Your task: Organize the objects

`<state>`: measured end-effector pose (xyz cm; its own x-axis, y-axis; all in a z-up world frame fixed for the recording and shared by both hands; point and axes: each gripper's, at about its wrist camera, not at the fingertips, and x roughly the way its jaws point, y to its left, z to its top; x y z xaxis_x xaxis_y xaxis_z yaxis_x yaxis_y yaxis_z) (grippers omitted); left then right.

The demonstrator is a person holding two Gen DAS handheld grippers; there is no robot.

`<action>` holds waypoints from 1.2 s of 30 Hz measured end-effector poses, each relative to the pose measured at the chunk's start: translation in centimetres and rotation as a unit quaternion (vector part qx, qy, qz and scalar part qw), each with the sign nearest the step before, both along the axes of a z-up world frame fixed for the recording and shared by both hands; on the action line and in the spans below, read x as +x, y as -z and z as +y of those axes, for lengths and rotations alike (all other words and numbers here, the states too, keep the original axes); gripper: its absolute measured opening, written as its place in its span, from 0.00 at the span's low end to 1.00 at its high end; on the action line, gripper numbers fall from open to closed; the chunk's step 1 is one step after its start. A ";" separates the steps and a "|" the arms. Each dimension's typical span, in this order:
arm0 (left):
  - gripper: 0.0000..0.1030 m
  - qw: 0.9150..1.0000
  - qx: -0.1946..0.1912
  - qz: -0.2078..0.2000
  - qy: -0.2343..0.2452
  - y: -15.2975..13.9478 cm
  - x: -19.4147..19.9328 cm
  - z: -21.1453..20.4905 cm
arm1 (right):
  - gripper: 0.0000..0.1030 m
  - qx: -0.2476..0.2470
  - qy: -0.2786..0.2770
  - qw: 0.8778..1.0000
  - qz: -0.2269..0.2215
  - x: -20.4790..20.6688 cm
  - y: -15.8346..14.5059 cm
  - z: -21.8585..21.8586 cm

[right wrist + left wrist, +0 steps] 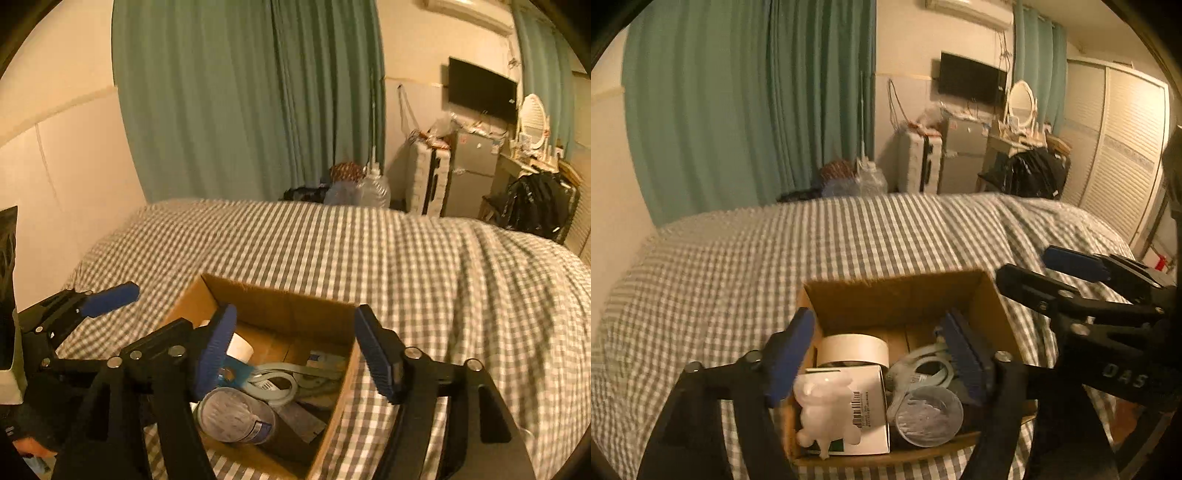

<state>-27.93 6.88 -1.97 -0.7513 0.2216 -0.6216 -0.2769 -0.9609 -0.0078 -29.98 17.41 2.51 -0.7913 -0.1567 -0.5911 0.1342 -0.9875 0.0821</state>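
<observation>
Green curtains (pixel 746 103) hung behind a checked bed (pixel 738 258), where the left gripper (pixel 882 354) stood released over a cardboard box (pixel 905 295) holding tape (pixel 853 349), a white carton (pixel 864 410) and a jar (pixel 929 415). From the right wrist, the right gripper (pixel 295 350) gaped empty over the box's near right corner.

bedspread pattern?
Grey-and-white gingham check on the bedspread; clearest in the right wrist view.
</observation>
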 end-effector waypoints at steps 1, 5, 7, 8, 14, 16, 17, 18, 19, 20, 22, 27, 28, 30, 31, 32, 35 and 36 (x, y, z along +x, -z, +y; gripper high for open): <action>0.77 1.000 -0.003 0.009 -0.005 -0.9 0.6 0.0 | 0.67 0.000 0.003 1.000 0.009 0.9 -1.0 0.1; 0.91 0.998 -0.008 0.055 -0.011 -4.4 3.8 -0.2 | 0.72 0.009 0.015 0.999 0.047 4.2 -5.0 0.5; 0.95 0.996 -0.005 0.084 -0.014 -6.6 6.0 -0.3 | 0.74 0.010 0.021 0.997 0.068 6.0 -7.1 0.8; 0.96 0.996 -0.002 0.091 -0.014 -7.4 6.7 -0.3 | 0.76 0.011 0.023 0.997 0.076 6.8 -7.7 0.5; 1.00 0.989 0.007 0.149 -0.022 -12.8 11.6 -0.8 | 0.88 0.022 0.036 0.990 0.138 12.9 -13.2 0.7; 1.00 0.986 0.011 0.166 -0.026 -14.3 13.5 -1.2 | 0.89 0.025 0.041 0.986 0.158 15.0 -14.7 0.6; 1.00 0.985 0.013 0.173 -0.028 -14.8 14.2 -1.3 | 0.90 0.027 0.043 0.985 0.165 15.7 -15.3 0.6; 1.00 0.983 0.015 0.178 -0.030 -15.3 15.0 -1.5 | 0.92 0.028 0.046 0.984 0.173 16.6 -15.7 0.6; 1.00 0.983 0.016 0.182 -0.033 -15.7 15.5 -1.6 | 0.94 0.029 0.050 0.982 0.180 17.4 -16.2 0.6; 1.00 0.982 0.018 0.186 -0.035 -16.0 16.1 -1.8 | 0.96 0.028 0.053 0.981 0.185 18.0 -16.6 0.7; 1.00 0.979 0.022 0.196 -0.040 -16.5 17.5 -2.4 | 1.00 0.023 0.060 0.978 0.199 19.6 -17.1 0.7; 1.00 0.975 0.035 0.212 -0.058 -16.4 20.4 -3.7 | 1.00 0.017 0.064 0.973 0.219 22.9 -16.7 0.8; 1.00 0.974 0.038 0.212 -0.063 -16.2 20.8 -4.0 | 1.00 0.016 0.065 0.973 0.221 23.3 -16.5 0.8; 1.00 0.973 0.045 0.214 -0.076 -15.6 21.6 -4.6 | 1.00 0.011 0.069 0.972 0.226 24.1 -15.5 1.0; 1.00 0.971 0.048 0.217 -0.085 -15.4 22.0 -4.9 | 1.00 0.010 0.068 0.972 0.225 24.3 -14.9 1.1; 1.00 0.969 0.051 0.223 -0.095 -15.0 22.4 -5.2 | 1.00 0.010 0.065 0.973 0.223 24.5 -14.4 1.1; 1.00 0.961 0.047 0.245 -0.119 -13.6 23.7 -6.1 | 1.00 0.020 0.057 0.973 0.221 24.5 -12.4 0.9; 1.00 0.959 0.042 0.249 -0.127 -13.0 23.9 -6.3 | 1.00 0.029 0.057 0.973 0.224 24.4 -11.4 0.7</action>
<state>-3.99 0.59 11.05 -0.9869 0.0252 -0.1590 -0.0230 -0.9996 -0.0158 -5.57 18.16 13.89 -0.9816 -0.0300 -0.1888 0.0335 -0.9993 -0.0154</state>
